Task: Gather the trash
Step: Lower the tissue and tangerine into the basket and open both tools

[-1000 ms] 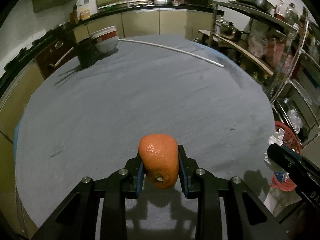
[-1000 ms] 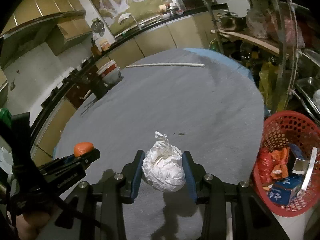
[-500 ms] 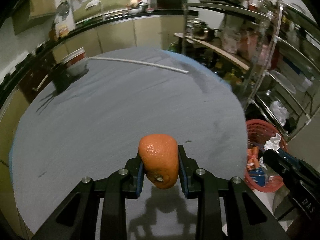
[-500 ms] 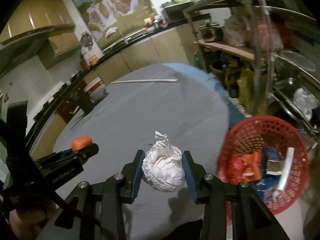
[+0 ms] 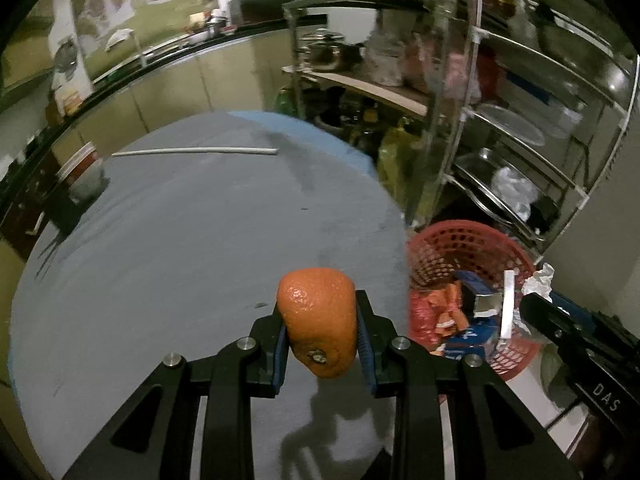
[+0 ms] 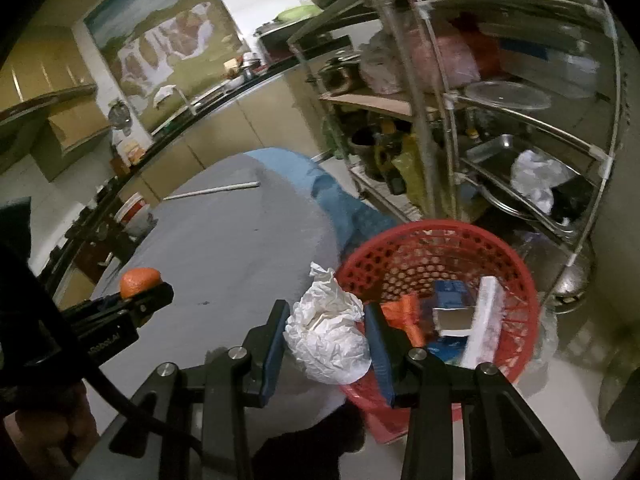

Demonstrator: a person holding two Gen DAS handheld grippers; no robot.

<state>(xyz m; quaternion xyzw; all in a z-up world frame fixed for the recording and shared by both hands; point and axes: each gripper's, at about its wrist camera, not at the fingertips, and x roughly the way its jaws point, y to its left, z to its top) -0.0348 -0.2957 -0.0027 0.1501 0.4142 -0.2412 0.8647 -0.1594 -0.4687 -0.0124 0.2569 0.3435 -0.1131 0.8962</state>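
My left gripper [image 5: 320, 344] is shut on an orange fruit [image 5: 318, 320], held above the right part of the grey round table [image 5: 180, 248]. My right gripper [image 6: 328, 340] is shut on a crumpled white paper ball [image 6: 326, 336], at the table's right edge, right beside the rim of a red plastic basket [image 6: 436, 240]. The basket [image 5: 468, 240] stands on the floor below the table edge and holds orange wrappers, a blue carton and a white strip. The right wrist view shows the left gripper [image 6: 140, 300] with the orange [image 6: 140, 280] at far left.
A white rod [image 5: 196, 152] lies across the far table. A bowl stack [image 5: 80, 172] stands at the far left. A metal shelf rack [image 5: 500, 100] with pots and dishes rises right behind the basket. Kitchen cabinets [image 5: 168, 84] run along the back wall.
Both grippers have swung to the right, each keeping its load. The red basket has come from the frame's right edge to just ahead of the right gripper.
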